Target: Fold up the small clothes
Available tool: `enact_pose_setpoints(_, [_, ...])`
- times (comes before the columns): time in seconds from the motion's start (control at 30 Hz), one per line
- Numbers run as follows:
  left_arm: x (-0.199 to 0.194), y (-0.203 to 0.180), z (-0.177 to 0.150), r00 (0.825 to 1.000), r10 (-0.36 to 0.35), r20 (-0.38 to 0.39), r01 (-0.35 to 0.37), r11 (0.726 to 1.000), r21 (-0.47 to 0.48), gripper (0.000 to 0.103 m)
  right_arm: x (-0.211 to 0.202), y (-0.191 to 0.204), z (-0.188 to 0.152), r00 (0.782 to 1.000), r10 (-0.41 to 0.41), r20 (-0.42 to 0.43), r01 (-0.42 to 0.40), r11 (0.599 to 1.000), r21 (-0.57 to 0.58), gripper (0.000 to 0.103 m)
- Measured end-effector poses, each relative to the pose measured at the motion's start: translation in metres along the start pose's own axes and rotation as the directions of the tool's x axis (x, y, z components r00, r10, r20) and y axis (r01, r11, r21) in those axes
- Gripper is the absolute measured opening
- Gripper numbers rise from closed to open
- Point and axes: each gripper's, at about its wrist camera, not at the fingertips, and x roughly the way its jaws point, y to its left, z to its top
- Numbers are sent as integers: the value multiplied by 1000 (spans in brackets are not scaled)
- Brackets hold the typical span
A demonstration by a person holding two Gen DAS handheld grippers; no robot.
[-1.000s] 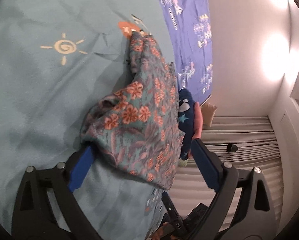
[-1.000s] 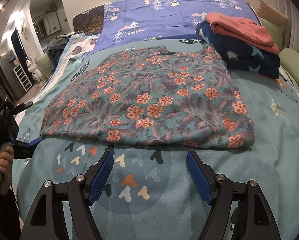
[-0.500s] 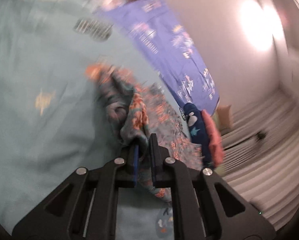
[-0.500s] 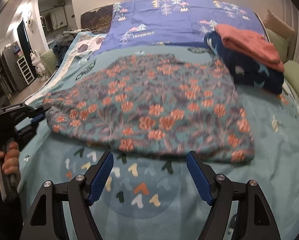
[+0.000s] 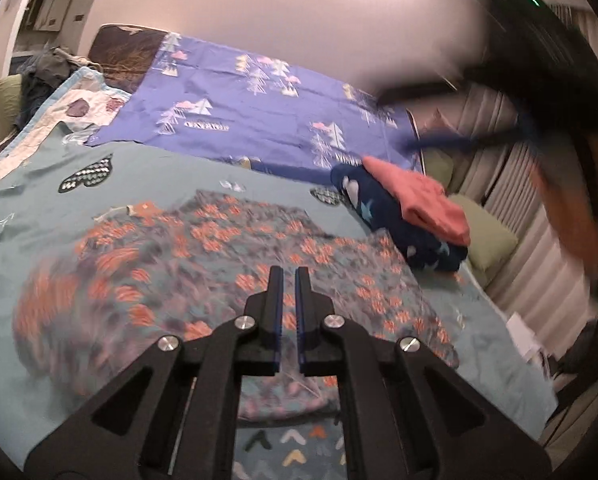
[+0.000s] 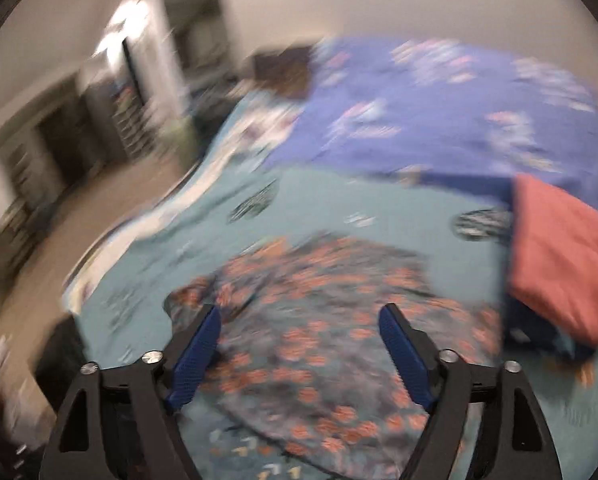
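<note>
A teal garment with orange flowers (image 5: 203,264) lies on the teal bed cover, its left part doubled over. It also shows in the right wrist view (image 6: 319,320), blurred. My left gripper (image 5: 289,276) hovers over the garment with its jaws almost together; whether cloth is pinched between them is unclear. My right gripper (image 6: 299,316) is open and empty above the garment's near edge. A blurred dark shape with blue at the upper right of the left wrist view may be the right gripper.
A stack of folded clothes, navy with stars (image 5: 403,224) under a salmon piece (image 5: 423,200), sits at the garment's right; the salmon piece (image 6: 555,264) shows in the right view too. A purple tree-print sheet (image 5: 259,108) lies behind. Green pillows and curtains are right; the bed edge and floor left.
My left gripper closed on the garment's left edge and swung over the garment, carrying that side across. My right gripper moved forward and up over the garment, staying open.
</note>
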Motion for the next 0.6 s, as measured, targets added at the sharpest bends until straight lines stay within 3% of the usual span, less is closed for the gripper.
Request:
enact_pose_setpoints(0.1, [-4,3,-13,997,-32,-77,30,999,-28,7,37,21,34,990,-79,-118,68,993,-94,84])
enact_pose_setpoints(0.17, [-26,15,-23,997,1,-75,-7,997,-77,16,57,41,42,988,-73,-137,53,989,-141,84])
enact_pose_setpoints(0.23, [-52,46,-36,997,-5,-75,-12,975,-221,57,69,56,37,990,-30,-140,7,987,-163,84])
enact_pose_setpoints(0.27, [-62,62,-42,998,-13,-63,-6,956,-294,60,81,64,31,988,-9,-153,-17,985,-170,84])
enact_pose_setpoints(0.37, [-76,123,-57,996,-18,-91,-32,854,-520,60,107,80,11,980,19,-198,-56,982,-181,84])
enact_pose_setpoints(0.4, [-75,144,-64,993,-80,-87,9,785,-619,60,115,87,4,977,24,-211,-65,979,-192,84])
enact_pose_setpoints(0.43, [-70,164,-73,983,-167,-73,64,695,-716,60,121,90,-1,975,22,-219,-67,978,-199,84])
enact_pose_setpoints(0.47, [-65,174,-79,974,-218,-64,93,637,-765,60,127,96,-7,973,24,-231,-73,976,-206,84])
enact_pose_setpoints(0.5, [-59,183,-84,967,-245,-70,94,598,-796,60,129,98,-10,971,31,-236,-81,975,-207,84])
enact_pose_setpoints(0.6, [-51,187,-83,960,-280,-27,150,591,-793,61,129,103,-14,969,48,-240,-98,975,-201,84])
